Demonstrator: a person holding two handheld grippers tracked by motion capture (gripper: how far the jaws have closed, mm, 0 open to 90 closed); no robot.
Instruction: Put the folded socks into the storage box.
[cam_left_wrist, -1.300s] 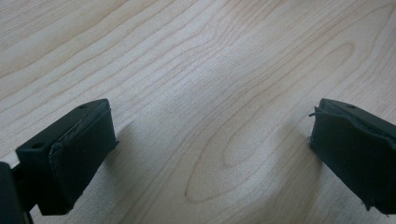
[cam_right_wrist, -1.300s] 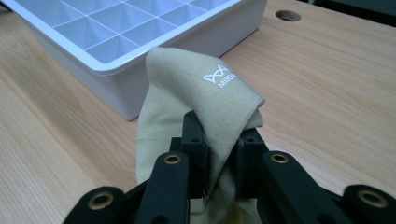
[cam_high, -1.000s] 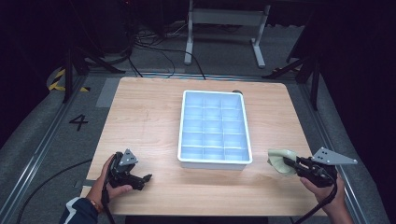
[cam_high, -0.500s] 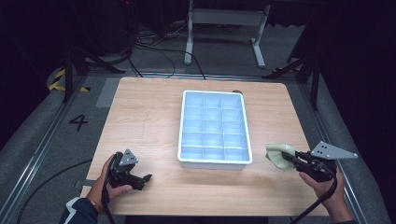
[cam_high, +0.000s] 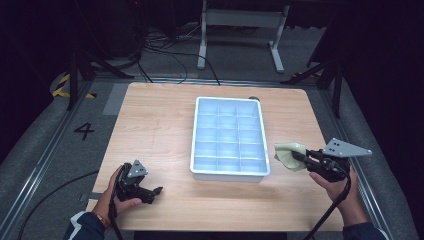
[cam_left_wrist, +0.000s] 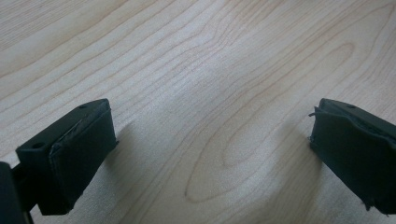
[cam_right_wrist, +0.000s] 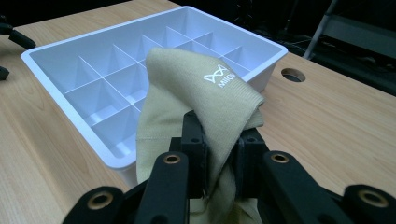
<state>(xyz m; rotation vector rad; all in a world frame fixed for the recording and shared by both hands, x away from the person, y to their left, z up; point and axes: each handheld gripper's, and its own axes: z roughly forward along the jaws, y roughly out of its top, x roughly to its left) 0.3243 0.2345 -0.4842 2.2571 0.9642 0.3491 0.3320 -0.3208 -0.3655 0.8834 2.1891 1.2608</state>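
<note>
A pale olive knit sock (cam_high: 290, 154) hangs in my right gripper (cam_high: 303, 158), just off the near right corner of the white divided tray (cam_high: 228, 173). In the right gripper view the two black jaws are shut on the sock (cam_right_wrist: 196, 93), which bears a small white logo and drapes over the right gripper (cam_right_wrist: 219, 151), with the tray (cam_right_wrist: 56, 79) behind it. My left gripper (cam_high: 152, 192) rests low at the table's front left, held in a hand. Its jaws stand wide apart over bare wood in the left gripper view, the left gripper (cam_left_wrist: 210, 154) holding nothing.
The tray's several compartments look empty. A round cable hole (cam_right_wrist: 293, 74) sits in the wooden table (cam_high: 150, 125) past the tray's far corner. Dark floor, cables and a metal stand (cam_high: 240, 20) lie beyond the table's far edge.
My right gripper has risen and moved left toward the tray's right side, carrying the sock. The left gripper has stayed put.
</note>
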